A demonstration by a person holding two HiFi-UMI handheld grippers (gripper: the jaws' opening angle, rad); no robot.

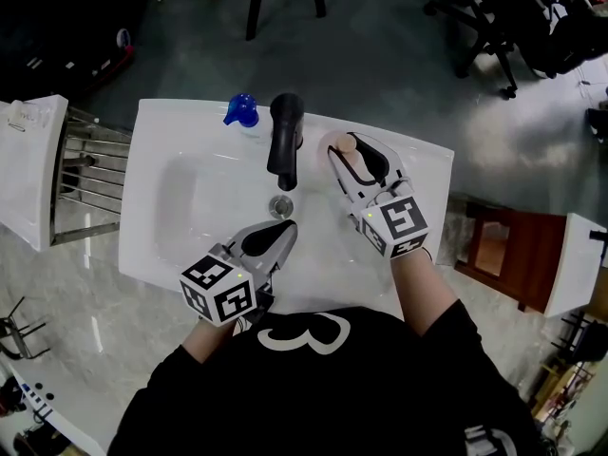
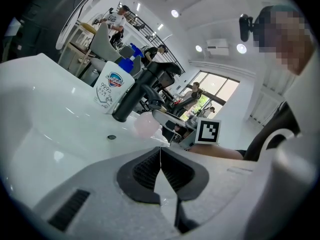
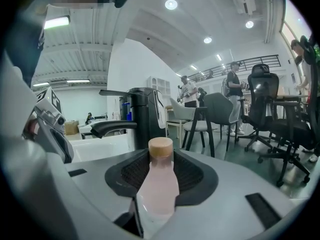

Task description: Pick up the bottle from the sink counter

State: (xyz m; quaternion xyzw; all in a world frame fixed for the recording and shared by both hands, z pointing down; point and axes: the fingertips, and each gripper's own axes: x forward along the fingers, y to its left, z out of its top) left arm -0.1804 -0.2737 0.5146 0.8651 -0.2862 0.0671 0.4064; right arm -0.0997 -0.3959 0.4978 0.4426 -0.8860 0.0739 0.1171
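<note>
I hold the right gripper (image 1: 353, 155) over the back ledge of the sink (image 1: 171, 131), just beside the faucet (image 1: 285, 141), because the bottle (image 3: 159, 184) stands upright there. Its jaws flank the pink body below the tan cap and press on it from both sides, so I judge the grip made. The left gripper (image 2: 160, 166) hangs over the front of the basin, jaws pressed together on nothing, clear of the reach. I cannot tell whether the bottle is off the counter.
</note>
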